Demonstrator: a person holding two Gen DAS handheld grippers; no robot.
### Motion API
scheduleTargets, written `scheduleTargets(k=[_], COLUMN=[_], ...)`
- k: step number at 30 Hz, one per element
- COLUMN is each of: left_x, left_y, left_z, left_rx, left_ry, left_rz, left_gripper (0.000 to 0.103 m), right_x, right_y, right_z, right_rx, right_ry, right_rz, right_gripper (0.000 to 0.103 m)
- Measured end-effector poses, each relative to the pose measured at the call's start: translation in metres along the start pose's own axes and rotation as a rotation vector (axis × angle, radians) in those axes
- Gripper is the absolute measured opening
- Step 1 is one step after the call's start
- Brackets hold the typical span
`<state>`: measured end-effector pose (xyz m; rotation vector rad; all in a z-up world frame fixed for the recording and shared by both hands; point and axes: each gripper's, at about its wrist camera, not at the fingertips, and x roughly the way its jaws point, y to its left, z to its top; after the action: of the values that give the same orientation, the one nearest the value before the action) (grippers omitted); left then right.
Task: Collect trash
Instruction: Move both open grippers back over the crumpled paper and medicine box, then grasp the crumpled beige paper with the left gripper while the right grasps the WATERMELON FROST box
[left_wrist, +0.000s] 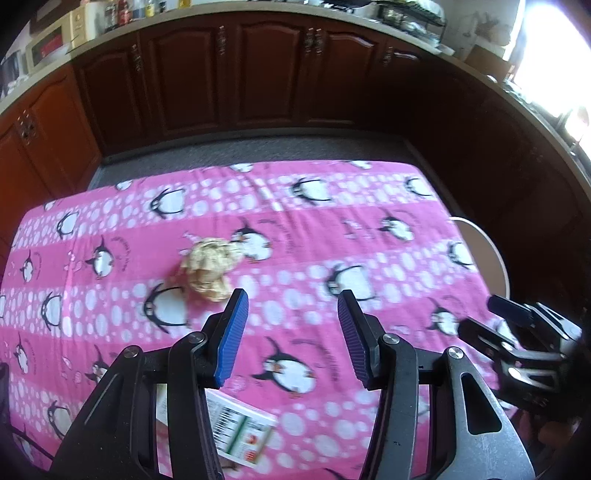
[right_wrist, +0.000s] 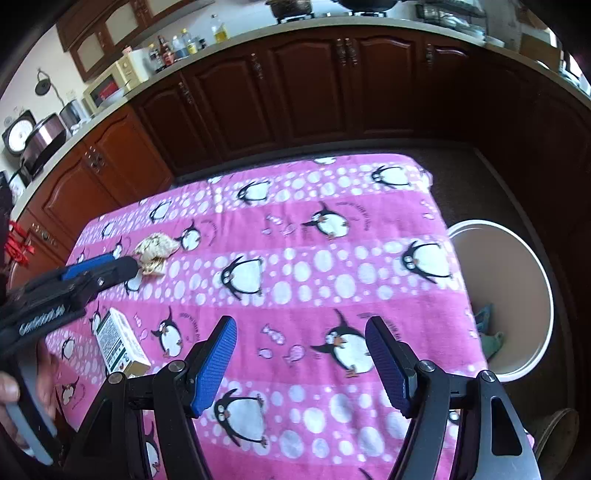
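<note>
A crumpled beige paper wad (left_wrist: 208, 267) lies on the pink penguin tablecloth (left_wrist: 314, 229), just beyond and left of my left gripper (left_wrist: 292, 299). That gripper is open with nothing between its blue pads. A small white printed carton (left_wrist: 240, 424) lies flat beneath the left gripper's body. In the right wrist view the paper wad (right_wrist: 153, 249) sits right at the left gripper's tips (right_wrist: 107, 264), and the carton (right_wrist: 120, 341) lies nearer the front. My right gripper (right_wrist: 300, 325) hovers open over bare cloth, holding nothing.
A round white bin (right_wrist: 491, 266) stands on the floor off the table's right edge, with green and blue scraps (right_wrist: 487, 332) inside. Dark wooden cabinets (right_wrist: 295, 96) under a cluttered counter run behind the table. A person's hand (right_wrist: 9, 387) holds the left tool.
</note>
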<state>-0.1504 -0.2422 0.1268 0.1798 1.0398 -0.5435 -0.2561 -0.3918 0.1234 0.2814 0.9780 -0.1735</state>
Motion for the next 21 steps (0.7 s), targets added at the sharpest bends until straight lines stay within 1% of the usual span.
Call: scheduleTargets(k=[2,6,11,15,19,21], left_x=[0.008,0.019,0.032,0.047,0.063,0.072], left_y=[0.014,0.030,0.044,0.056,0.063,0.066], left_z=[0.001,0.003,0.008,0.015,0.019,0.024], left_rx=[-0.018,-0.028,-0.037,-0.048,-0.051,-0.070], left_ry=[0.020,0.029,0.043,0.072,0.102,0.113], left_rz=[0.011,0.051,0.058,0.058,0.075,0.080], left_gripper=[0.055,0.055,0.055,0.058,0.059,0.059], right_x=[0.005,0.013,0.018,0.021,0.024,0.026], right_y=[0.005,0.009,0.009,0.008,0.007,0.007], right_z=[0.000,-0.001,0.000,0.001,0.001,0.002], right_rx=[-0.011,-0.013,-0.011,-0.002,0.006,0.007], right_ry=[0.011,0.029,0.043,0.050,0.058,0.063], right_rz=[0.004,0.009,0.010,0.013,0.019,0.022], right_gripper=[0.070,0.070,0.070,0.070,0.070,0.070])
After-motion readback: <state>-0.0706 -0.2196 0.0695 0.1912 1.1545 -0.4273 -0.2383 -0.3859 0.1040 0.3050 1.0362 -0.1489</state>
